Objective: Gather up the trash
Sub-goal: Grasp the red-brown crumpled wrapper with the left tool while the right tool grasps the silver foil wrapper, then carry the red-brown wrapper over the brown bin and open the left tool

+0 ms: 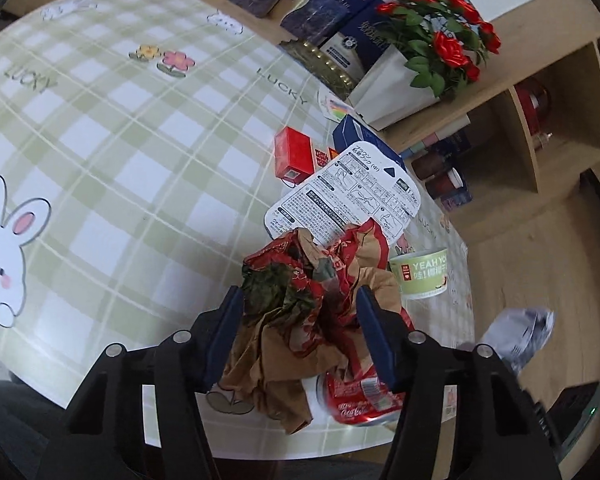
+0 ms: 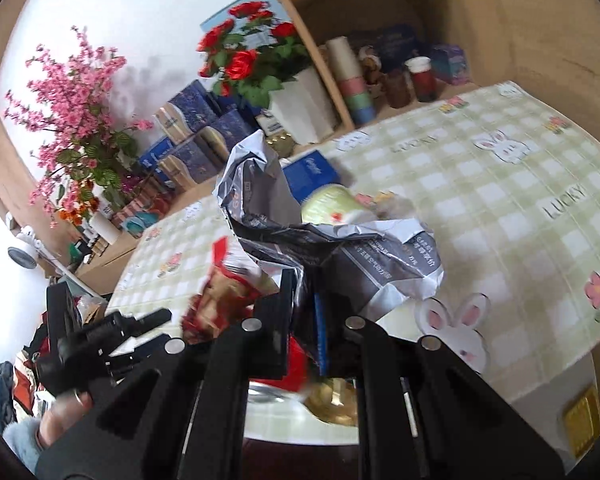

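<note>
Between the blue pads of the left gripper (image 1: 300,336) a crumpled red and brown paper bag (image 1: 300,300) is seen, the jaws standing about half apart on either side of it; whether the pads press on the paper cannot be told. Just below the bag, a red cola can (image 1: 360,400) lies on its side at the near edge of the checked tablecloth (image 1: 120,140). Beyond the bag, a white printed card (image 1: 348,196) is laid flat, with a small red box (image 1: 294,156) and a dark blue box (image 1: 360,136) past it, and a green paper cup (image 1: 420,276) is set to the right. In the right wrist view, the right gripper (image 2: 306,296) is closed narrowly on a crumpled grey and white printed wrapper (image 2: 340,248), which is held up above the cloth. A white pot of red roses (image 1: 432,36) is seen on the wooden shelf (image 1: 520,92) behind the table.
</note>
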